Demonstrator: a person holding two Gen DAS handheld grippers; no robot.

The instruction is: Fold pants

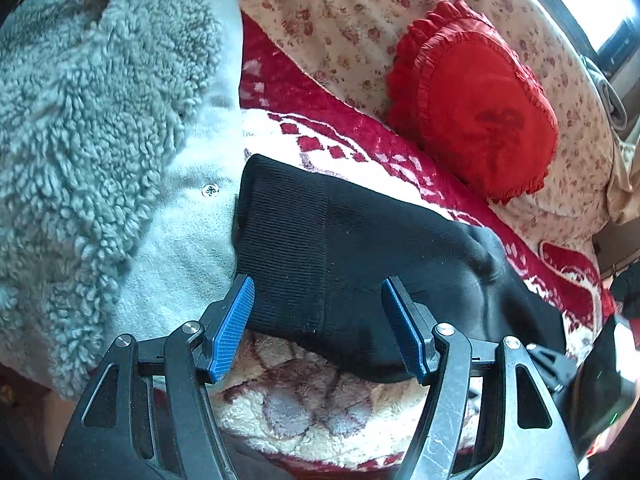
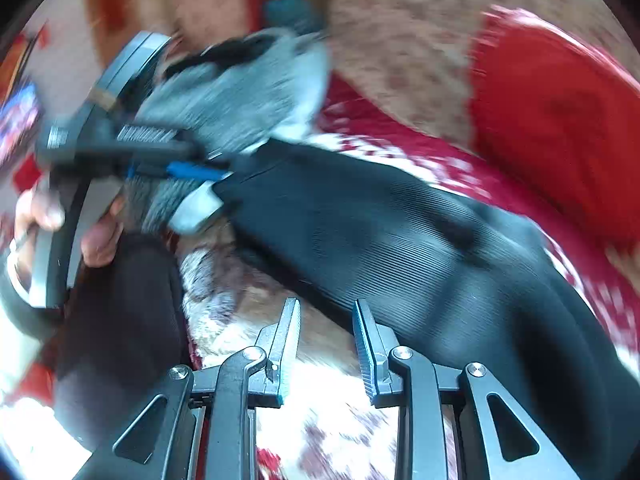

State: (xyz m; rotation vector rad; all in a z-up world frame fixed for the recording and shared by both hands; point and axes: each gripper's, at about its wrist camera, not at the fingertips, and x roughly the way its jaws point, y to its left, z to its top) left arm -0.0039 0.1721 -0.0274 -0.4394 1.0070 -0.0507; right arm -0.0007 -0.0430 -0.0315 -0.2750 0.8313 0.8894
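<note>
1. While both grippers hang over the bed (image 1: 352, 4), the black ribbed pants (image 1: 340, 248) lie on the red-and-white patterned blanket (image 1: 320, 132), w/ the waistband end just beside a grey fleece jacket (image 1: 80, 120).
2. Left gripper (image 1: 318, 312): blue pads spread wide, nothing between them; pants' waistband sits right in front of and partly between the two fingers (image 1: 234, 328). Can't tell if the pads touch the cloth.
3. Right gripper (image 2: 326, 330): jaws apart w/ a moderate gap, nothing held; it hovers at the pants' near edge, over the fluffy cream blanket (image 2: 320, 400).
4. Right wrist view is blurred; it shows the left gripper from the side at the waistband corner, fleece jacket behind it, the person's hand (image 2: 96, 240) on its handle.
5. Pants (image 2: 400, 232) run from waistband at the left to the legs at the lower right in that view.
6. Red heart-shaped ruffled pillow (image 1: 476, 100) rests on the floral sheet, beyond the pants, not touching them.
</note>
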